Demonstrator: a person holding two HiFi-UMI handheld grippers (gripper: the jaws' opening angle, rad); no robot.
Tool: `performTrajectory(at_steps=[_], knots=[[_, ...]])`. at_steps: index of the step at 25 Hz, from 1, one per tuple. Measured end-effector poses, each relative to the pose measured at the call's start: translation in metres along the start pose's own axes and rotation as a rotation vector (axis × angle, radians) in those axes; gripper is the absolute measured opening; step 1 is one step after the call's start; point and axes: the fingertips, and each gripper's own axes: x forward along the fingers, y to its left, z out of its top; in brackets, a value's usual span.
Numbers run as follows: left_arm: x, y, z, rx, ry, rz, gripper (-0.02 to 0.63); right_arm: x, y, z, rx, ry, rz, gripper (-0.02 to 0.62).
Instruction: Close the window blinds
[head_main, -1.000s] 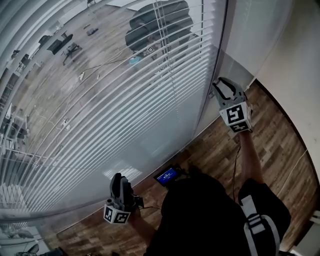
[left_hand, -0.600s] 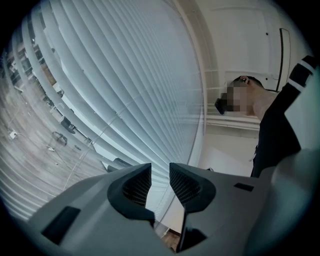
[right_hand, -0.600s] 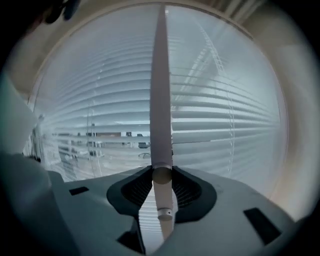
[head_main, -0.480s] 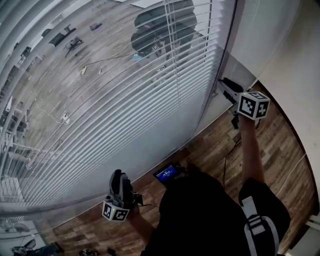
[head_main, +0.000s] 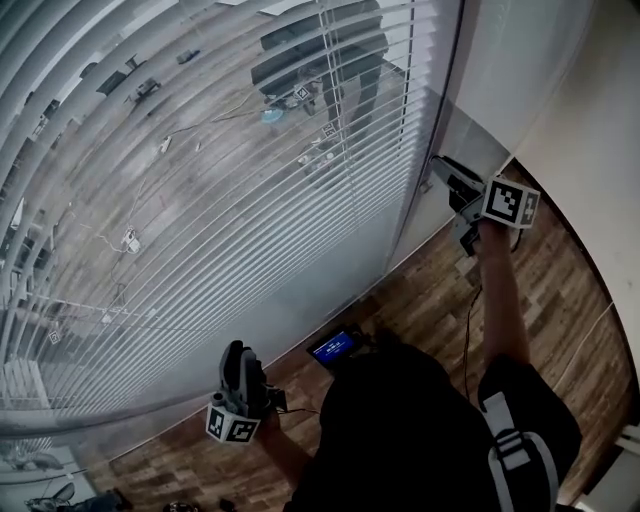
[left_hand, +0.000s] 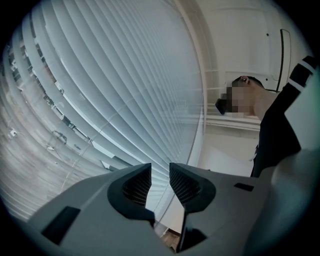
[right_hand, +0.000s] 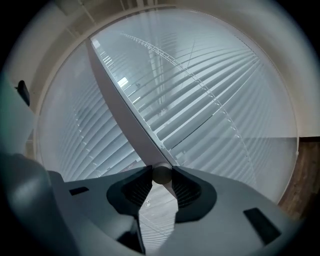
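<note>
White slatted window blinds (head_main: 200, 200) fill the left and middle of the head view. My right gripper (head_main: 438, 170) is at their right edge and points at the window. In the right gripper view the blinds' white tilt wand (right_hand: 125, 110) runs from upper left down into my right gripper (right_hand: 161, 175), whose pads are shut on its rounded end. My left gripper (head_main: 238, 358) is held low in front of the blinds (left_hand: 110, 85). In the left gripper view this gripper (left_hand: 160, 176) stands open by a narrow gap, with nothing between the pads.
A small device with a blue screen (head_main: 333, 350) lies on the wooden floor (head_main: 560, 300) by the window's foot. A white wall (head_main: 590, 110) rises at the right. A thin cable (head_main: 468, 340) hangs beside my right arm.
My right gripper has rolled about its own axis while staying on the wand; its marker cube now shows another face. The slats have tilted and let less of the view through.
</note>
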Motion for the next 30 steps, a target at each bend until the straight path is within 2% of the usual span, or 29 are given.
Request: performTrajectory(at_steps=[2,4,11,15,17,19,22,25,27,30], knots=[[0.0,0.0,0.0,0.0,0.001,-0.001,0.122,0.001,0.001,-0.001,-0.016,0.001,0.007,0.129],[-0.001,0.001,0.0,0.0,0.001,-0.001,0.122,0.002,0.002,-0.004,-0.086,0.011,-0.003,0.129],[-0.004,0.003,0.001,0.003,0.0,0.009,0.122,-0.006,0.01,-0.005,-0.558,0.006,-0.156,0.144],[-0.004,0.003,0.0,0.001,0.003,0.011,0.122,-0.005,0.012,-0.006,-0.839,0.055,-0.268,0.144],[-0.002,0.002,0.0,0.001,0.002,0.008,0.121,-0.002,0.013,-0.007,-0.948,0.085,-0.31,0.144],[-0.002,0.002,0.0,0.001,0.003,0.007,0.121,0.001,0.016,-0.009,-1.014,0.103,-0.338,0.144],[-0.003,0.001,0.001,0.001,0.0,0.01,0.121,0.001,0.018,-0.008,-1.06,0.119,-0.366,0.133],[-0.004,0.001,0.0,0.003,-0.002,0.016,0.122,-0.001,0.015,-0.007,-1.031,0.128,-0.366,0.13],[-0.002,0.001,-0.002,0.004,-0.001,0.017,0.121,0.0,0.01,-0.006,-0.94,0.122,-0.342,0.13],[0.001,0.002,-0.004,0.005,0.001,0.012,0.122,0.001,0.002,-0.007,-0.687,0.107,-0.264,0.13]])
